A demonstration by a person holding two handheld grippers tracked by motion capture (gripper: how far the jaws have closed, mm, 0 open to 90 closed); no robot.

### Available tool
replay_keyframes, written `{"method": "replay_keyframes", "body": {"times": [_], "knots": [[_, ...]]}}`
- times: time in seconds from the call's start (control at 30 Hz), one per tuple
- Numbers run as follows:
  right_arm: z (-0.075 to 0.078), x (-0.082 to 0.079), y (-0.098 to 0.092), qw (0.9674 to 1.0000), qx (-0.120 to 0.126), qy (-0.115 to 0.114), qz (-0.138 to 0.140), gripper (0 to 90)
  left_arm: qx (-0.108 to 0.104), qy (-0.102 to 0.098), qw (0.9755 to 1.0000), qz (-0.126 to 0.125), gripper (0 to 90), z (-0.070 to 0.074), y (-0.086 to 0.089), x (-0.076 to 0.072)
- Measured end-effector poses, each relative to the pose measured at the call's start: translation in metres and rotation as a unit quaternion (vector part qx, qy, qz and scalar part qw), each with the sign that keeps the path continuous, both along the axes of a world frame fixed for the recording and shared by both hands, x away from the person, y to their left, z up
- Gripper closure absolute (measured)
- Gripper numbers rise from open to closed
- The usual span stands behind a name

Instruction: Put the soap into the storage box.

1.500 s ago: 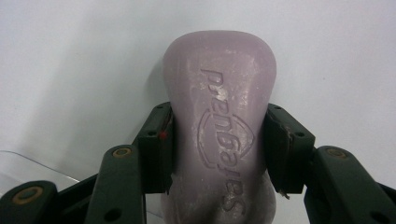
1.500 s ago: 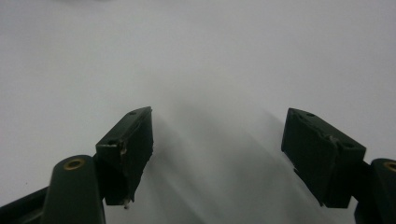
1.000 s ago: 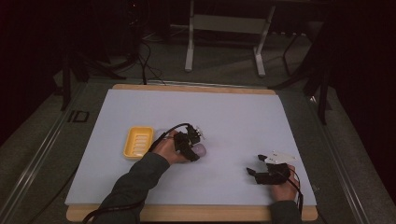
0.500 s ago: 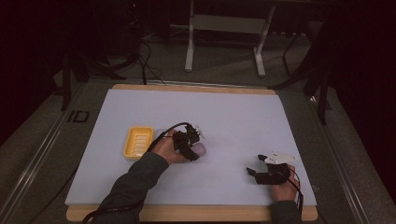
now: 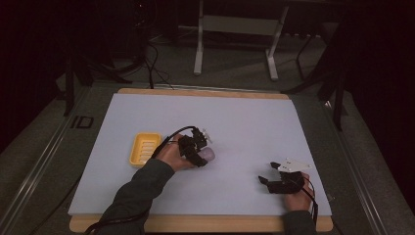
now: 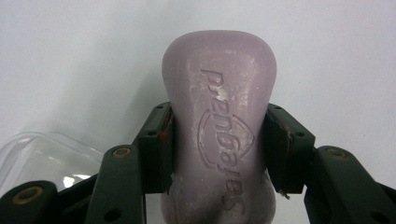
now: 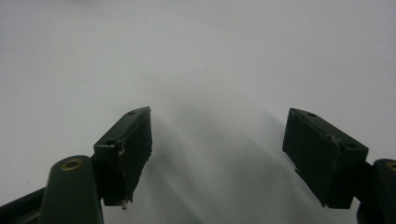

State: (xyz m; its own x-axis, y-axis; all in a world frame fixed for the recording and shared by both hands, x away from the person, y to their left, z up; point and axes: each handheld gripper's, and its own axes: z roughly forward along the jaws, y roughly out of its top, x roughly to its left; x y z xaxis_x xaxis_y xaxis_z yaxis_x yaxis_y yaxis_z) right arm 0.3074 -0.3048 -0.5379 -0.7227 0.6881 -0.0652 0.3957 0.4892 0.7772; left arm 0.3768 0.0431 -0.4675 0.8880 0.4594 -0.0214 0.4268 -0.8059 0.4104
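We've got a big white table top [image 5: 254, 122] with a wooden edge taking up most of the high view, and it's the same plain white surface behind the jaws in both gripper views. Next down in size is our yellow soap dish [image 5: 145, 149], a ribbed little tray sitting left of the middle, just beside our left hand [image 5: 171, 155]. There's also a clear plastic lid or container [image 6: 42, 156] peeking in at the lower left of the left gripper view (can't really tell which it is, it's see-through and half cut off). Our left gripper [image 5: 199, 151] sits just right of the dish and is clamped on a lilac bar of soap [image 6: 219, 135], pads squeezing the narrow waist of the bar from both sides, with the embossed brand lettering facing the camera and the rounded end sticking out past the jaws. In the high view the soap [image 5: 208, 154] shows as a pale purple blob at the tip of that gripper, close over the table near the dish, not in it. Our right gripper [image 5: 266, 182] is well apart, down near the front right edge, jaws spread wide with nothing between them, just bare table.
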Motion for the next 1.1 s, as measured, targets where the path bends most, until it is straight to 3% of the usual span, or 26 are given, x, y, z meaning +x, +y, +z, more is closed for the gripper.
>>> {"method": "replay_keyframes", "body": {"times": [1.1], "knots": [[0.001,-0.001,-0.002,0.9999,0.009,-0.007,-0.003,23.6,-0.002,-0.012,0.9994,0.033,49.7,0.019,0.032,-0.002]]}}
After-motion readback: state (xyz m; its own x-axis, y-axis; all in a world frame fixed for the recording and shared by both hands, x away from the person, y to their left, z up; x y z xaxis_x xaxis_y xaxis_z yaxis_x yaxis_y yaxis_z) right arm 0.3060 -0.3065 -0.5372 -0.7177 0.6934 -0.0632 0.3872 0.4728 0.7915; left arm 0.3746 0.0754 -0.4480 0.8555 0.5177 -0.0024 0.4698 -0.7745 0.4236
